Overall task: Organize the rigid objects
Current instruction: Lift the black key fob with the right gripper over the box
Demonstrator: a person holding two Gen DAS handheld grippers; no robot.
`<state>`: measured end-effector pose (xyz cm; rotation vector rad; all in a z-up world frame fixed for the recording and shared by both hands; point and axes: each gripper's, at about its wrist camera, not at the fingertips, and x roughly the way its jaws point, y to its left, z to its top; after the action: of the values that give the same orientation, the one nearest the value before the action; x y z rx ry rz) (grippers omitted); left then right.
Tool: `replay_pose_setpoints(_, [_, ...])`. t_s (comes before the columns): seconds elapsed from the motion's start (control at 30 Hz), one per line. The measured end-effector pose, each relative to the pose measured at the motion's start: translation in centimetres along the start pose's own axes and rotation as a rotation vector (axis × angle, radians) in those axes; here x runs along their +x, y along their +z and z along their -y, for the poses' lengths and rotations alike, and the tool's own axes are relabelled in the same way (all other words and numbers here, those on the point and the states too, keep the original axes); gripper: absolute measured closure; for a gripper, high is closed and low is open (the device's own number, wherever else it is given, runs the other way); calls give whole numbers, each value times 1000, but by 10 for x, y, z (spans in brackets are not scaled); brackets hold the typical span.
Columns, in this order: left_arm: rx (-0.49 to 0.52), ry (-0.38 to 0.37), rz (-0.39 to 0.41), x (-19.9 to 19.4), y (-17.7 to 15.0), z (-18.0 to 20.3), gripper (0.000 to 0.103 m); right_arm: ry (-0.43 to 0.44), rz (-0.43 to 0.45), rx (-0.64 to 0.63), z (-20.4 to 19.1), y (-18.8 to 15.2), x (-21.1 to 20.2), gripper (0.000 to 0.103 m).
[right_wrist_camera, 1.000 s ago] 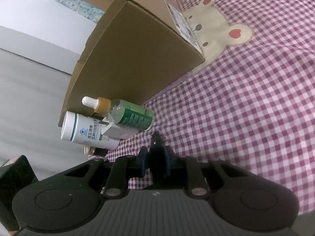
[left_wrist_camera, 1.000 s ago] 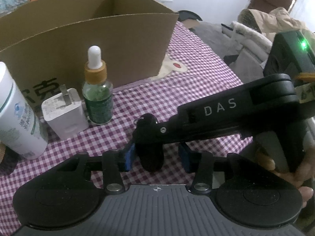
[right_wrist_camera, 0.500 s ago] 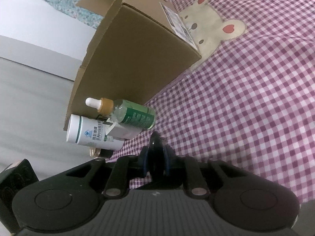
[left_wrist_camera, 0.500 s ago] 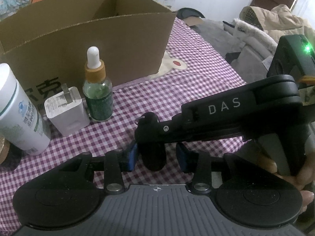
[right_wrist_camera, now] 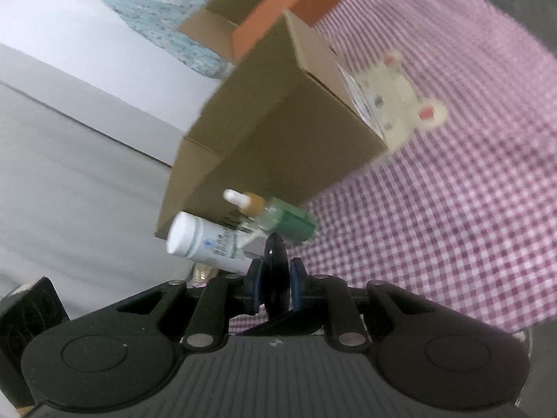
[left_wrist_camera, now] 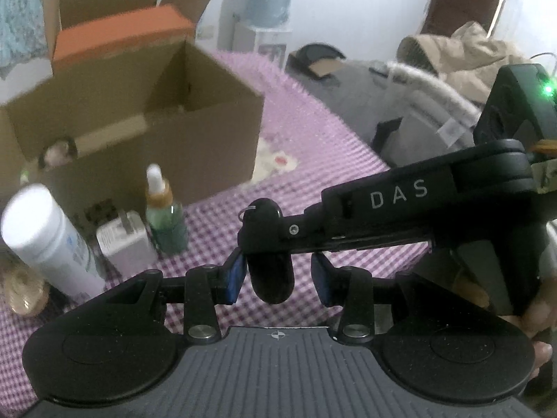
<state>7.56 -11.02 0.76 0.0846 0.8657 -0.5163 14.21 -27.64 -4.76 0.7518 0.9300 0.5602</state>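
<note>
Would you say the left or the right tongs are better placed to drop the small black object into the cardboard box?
Right. The right tongs are clamped on the black object; the left tongs' pads stand apart around it, not pressing. The open cardboard box lies just ahead.

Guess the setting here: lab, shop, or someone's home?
Most likely a home, a living or spare room. A purple checked cloth with a bear patch covers the table, a padded coat lies heaped on grey furniture behind it, and a water dispenser stands by the wall.
</note>
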Motion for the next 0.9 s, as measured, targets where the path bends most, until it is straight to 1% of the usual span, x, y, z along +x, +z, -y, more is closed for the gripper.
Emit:
replay_pose_setpoints(0.1, [30, 13, 49, -18, 10, 6, 63, 6, 41, -50, -20, 4, -17, 85])
replay_pose_setpoints(0.23, [64, 55, 109, -37, 27, 9, 63, 25, 78, -117, -47, 18, -27, 85])
replay_pose_setpoints(0.33, [70, 90, 141, -50, 44, 4, 63, 43, 87, -171, -67, 34, -29, 85])
replay_pose_setpoints(0.43, [64, 113, 152, -55, 61, -6, 63, 70, 82, -206, -81, 51, -26, 85])
replay_pose_setpoints(0.57, [37, 127, 121, -51, 84, -29, 63, 89, 36, -224, -94, 83, -2, 85])
replay_pose_setpoints(0.63, [16, 131, 89, -42, 98, -45, 63, 95, -1, -215, -96, 101, 12, 85])
replay_pose_setpoints(0.7, [-3, 133, 46, -31, 112, -64, 63, 104, -57, -191, -96, 122, 32, 85])
replay_pose_setpoints(0.8, [-63, 135, -34, -8, 131, -95, 63, 97, -142, -156, -95, 153, 65, 85])
replay_pose_setpoints(0.9, [-138, 138, -117, 24, 148, -131, 63, 66, -203, -138, -91, 177, 103, 85])
